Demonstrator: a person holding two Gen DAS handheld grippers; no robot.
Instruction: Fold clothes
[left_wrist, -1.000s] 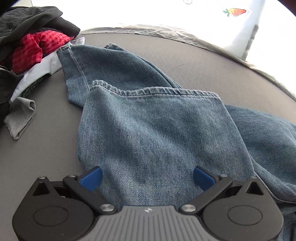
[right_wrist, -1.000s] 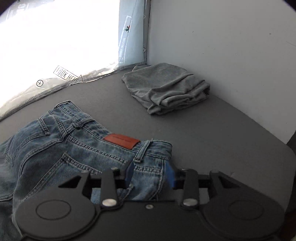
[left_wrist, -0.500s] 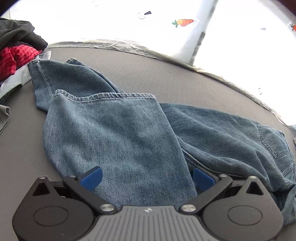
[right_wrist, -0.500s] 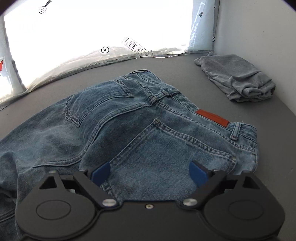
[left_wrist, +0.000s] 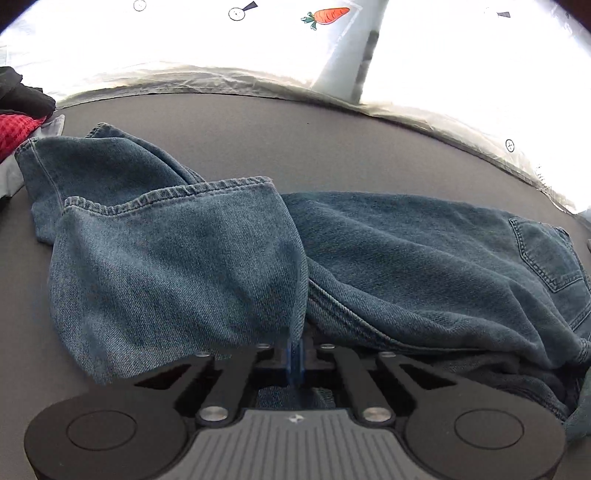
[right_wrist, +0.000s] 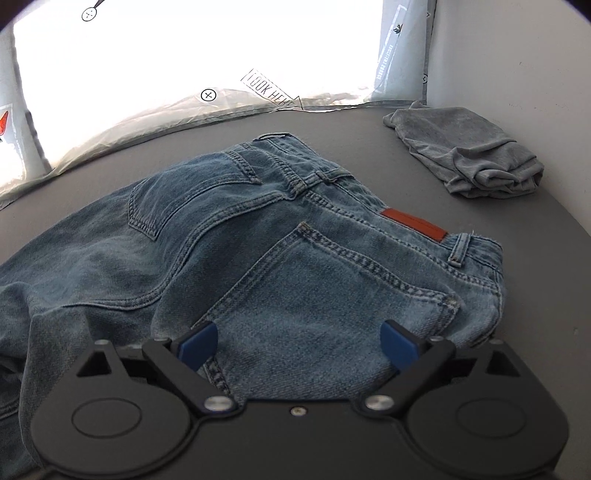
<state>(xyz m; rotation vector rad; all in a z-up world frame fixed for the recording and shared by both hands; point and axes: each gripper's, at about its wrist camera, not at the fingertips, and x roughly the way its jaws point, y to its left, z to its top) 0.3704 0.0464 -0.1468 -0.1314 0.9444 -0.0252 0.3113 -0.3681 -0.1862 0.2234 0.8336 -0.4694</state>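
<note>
So, a pair of blue jeans is spread out across the grey worktop, with the legs bunched toward the left and the seat and waistband toward the right. In the left wrist view, one leg is doubled back over itself so its stitched hem is seen standing up in a ridge, and a second hem is tucked behind it. The left gripper has just been closing, and its blue pads are now pinched together on a fold of that leg's denim, right at the near edge of the cloth.

Over in the right wrist view, the back of the jeans is shown facing up: two rear pockets, belt loops, and a brown leather patch at the waistband. The right gripper is spread wide with its blue pads standing apart over the near rear pocket; nothing is clamped between them.

A folded grey garment is parked well apart from the jeans, near the far right corner by the white wall. A pile of other clothes, red checked fabric and something black, is glimpsed at the far left edge. Translucent sheeting with a carrot print is hung behind the worktop, blown out by light.
</note>
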